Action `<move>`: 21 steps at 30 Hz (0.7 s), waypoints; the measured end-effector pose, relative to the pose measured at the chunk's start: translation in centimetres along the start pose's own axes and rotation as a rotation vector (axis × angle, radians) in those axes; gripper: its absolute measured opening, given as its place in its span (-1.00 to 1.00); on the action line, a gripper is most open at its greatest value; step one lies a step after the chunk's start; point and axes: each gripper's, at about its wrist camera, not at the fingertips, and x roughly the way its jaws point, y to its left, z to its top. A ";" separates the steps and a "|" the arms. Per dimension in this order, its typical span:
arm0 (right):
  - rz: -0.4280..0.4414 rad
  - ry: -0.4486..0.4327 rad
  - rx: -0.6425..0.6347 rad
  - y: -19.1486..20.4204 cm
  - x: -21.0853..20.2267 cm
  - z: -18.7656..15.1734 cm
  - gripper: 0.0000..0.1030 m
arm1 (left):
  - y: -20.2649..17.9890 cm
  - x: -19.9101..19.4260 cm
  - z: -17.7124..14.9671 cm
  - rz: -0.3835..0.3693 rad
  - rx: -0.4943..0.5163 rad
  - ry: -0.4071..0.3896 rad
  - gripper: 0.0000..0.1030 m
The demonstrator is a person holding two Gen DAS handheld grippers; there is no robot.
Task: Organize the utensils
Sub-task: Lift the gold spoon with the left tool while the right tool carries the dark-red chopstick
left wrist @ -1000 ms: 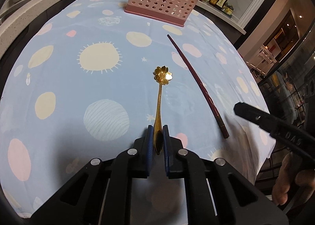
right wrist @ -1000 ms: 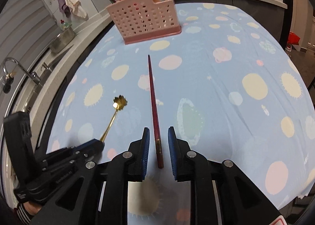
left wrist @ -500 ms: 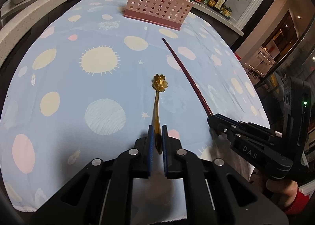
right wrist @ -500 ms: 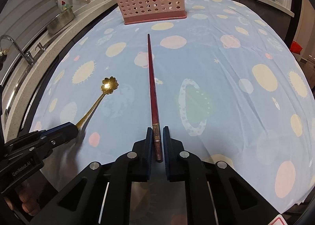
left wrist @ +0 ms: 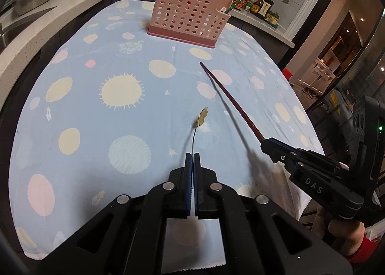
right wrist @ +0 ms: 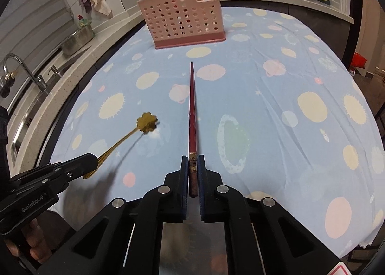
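Spoon: gold spoon [right wrist: 134, 134] with a flower-shaped end, clamped by its handle in the left gripper [left wrist: 192, 157]. It sticks out toward the pink basket [left wrist: 187, 16] and is up off the cloth, with its shadow under it.
Chopstick: dark red chopstick [right wrist: 192, 106] with a gold band near the thick end. That thick end is pinched in the right gripper [right wrist: 193, 162]. Its thin tip points at the pink basket and stops short of it.
Left gripper: blue pads pressed tight together on the thin spoon handle.
Right gripper: pads closed on both sides of the chopstick.
Pink basket: has many round holes and stands upright at the far end of the cloth. Other sticks poke up out of it.
Cloth: light blue tablecloth [right wrist: 276, 130] with suns, planets and dots, spread under the pink basket.
Spoon and chopstick: side by side and apart, both nearer the grippers than the pink basket.
Hands: a person's hand [right wrist: 31, 246] holds each gripper from below.
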 end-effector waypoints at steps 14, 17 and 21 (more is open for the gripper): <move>0.053 -0.250 0.072 -0.7 -7.4 7.6 -0.86 | -0.2 -5.1 6.6 0.008 -0.001 -0.162 -0.99; 0.058 -0.286 0.067 -0.6 -8.1 9.1 -0.86 | -0.2 -5.7 8.3 0.005 0.006 -0.190 -0.99; 0.079 -0.321 0.079 -0.9 -8.6 11.3 -0.86 | -0.4 -6.2 10.7 0.012 0.030 -0.221 -0.99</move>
